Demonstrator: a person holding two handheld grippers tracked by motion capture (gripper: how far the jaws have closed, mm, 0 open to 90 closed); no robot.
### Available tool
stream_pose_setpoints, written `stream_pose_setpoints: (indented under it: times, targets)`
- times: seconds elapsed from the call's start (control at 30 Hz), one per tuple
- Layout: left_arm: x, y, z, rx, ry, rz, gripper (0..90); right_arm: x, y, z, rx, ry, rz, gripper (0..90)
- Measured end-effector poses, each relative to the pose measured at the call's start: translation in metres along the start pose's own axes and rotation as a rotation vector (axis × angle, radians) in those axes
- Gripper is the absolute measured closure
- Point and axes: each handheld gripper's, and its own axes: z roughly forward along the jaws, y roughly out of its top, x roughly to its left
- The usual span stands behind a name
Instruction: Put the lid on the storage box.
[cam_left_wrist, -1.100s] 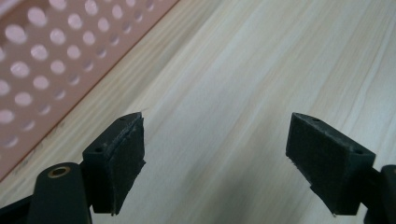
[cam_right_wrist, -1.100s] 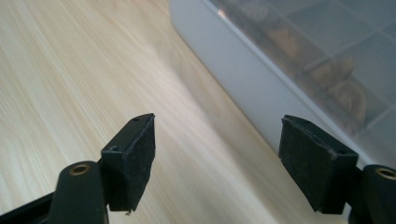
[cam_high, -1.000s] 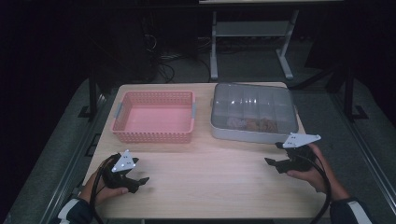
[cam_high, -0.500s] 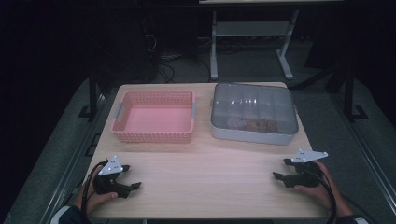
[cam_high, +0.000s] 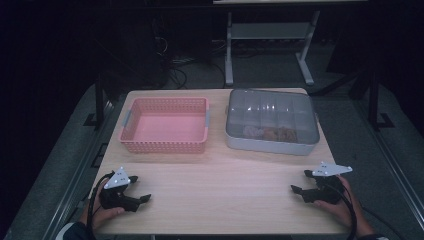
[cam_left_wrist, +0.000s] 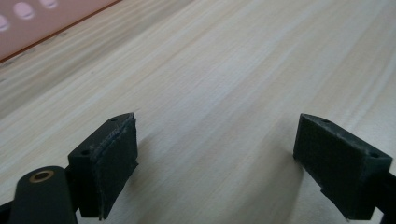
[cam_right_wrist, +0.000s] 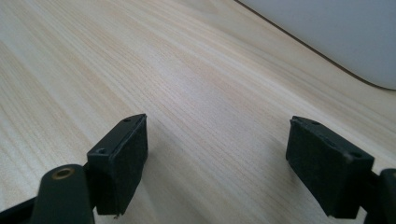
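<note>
Clear-lidded box (cam_high: 271, 121), ahead of the wide-open, empty right claw (cam_high: 299, 183), is probably handling rigid and slippery; grip its rim.

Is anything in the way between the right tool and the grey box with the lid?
Nothing visible. Bare wooden table lies between the right tool and the lidded grey box. The tool is open and holds nothing. The pink basket sits off to the box's side.
</note>
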Motion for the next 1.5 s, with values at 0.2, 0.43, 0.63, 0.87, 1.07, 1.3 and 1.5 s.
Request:
stream_pose_setpoints:
  times: [0.2, 0.43, 0.63, 0.87, 1.07, 1.3, 1.5]
  targets:
    - [0.001, -0.0005, -0.0005, 0.002, 0.028, -0.023, 13.0, 0.0024, -0.0002, -0.0003, -0.007, -0.015, -0.015, 20.5]
    - [0.0007, -0.0005, -0.0003, -0.001, 0.028, -0.029, 13.0, 0.0025, -0.0003, -0.0003, -0.007, -0.017, -0.013, 20.8]
    - [0.0008, -0.0004, -0.0002, -0.001, 0.027, -0.029, 13.0, 0.0006, -0.0001, 0.0, -0.001, 0.001, -0.001, 21.4]
    - [0.0011, -0.0004, -0.0004, 0.003, 0.027, -0.025, 13.0, 0.0005, 0.0, 0.0001, 0.0, -0.002, 0.001, 20.5]
    - [0.0012, -0.0004, -0.0004, 0.003, 0.027, -0.025, 13.0, 0.0006, 0.0, 0.0002, 0.0, -0.003, 0.002, 20.2]
    - [0.0012, -0.0004, -0.0004, 0.003, 0.027, -0.025, 13.0, 0.0009, 0.0002, 0.0006, -0.002, -0.002, 0.006, 20.0]
    - [0.0011, -0.0004, -0.0004, 0.003, 0.027, -0.025, 13.0, 0.0009, 0.0002, 0.0006, -0.001, -0.004, 0.004, 19.9]
